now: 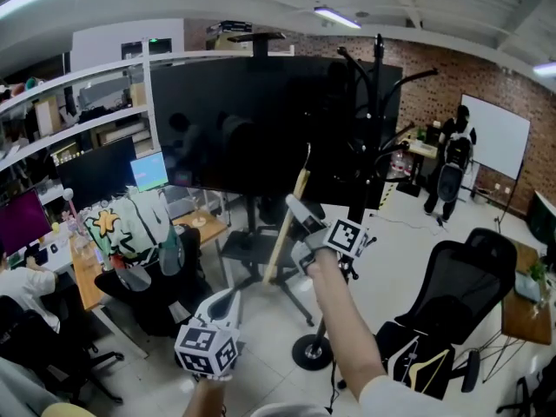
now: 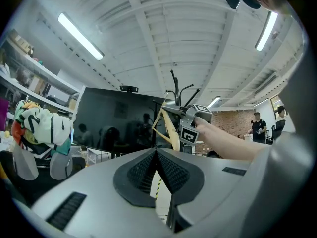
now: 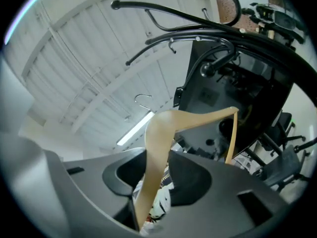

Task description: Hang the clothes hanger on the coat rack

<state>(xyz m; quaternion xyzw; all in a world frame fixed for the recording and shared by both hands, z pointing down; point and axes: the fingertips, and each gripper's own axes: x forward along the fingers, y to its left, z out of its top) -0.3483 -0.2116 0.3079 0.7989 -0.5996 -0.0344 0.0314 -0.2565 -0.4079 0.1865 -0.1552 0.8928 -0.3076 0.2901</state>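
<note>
Two tongs, one load: my right tongs (image 3: 153,182) pinch one arm of the pale wooden clothes hanger (image 3: 166,128), held up beside the pole of the black metal coat rack (image 1: 378,102), its wire hook (image 3: 143,100) below the curved pegs, on none. My left tongs (image 2: 157,157), lower down, are pressed together, empty.

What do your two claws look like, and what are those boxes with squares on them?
The left claw and the right claw are smooth grey plastic with dark ribbed pads inside. Each carries a white cube printed with black square markers. The right arm wears a white sleeve that ends near the elbow.
</note>
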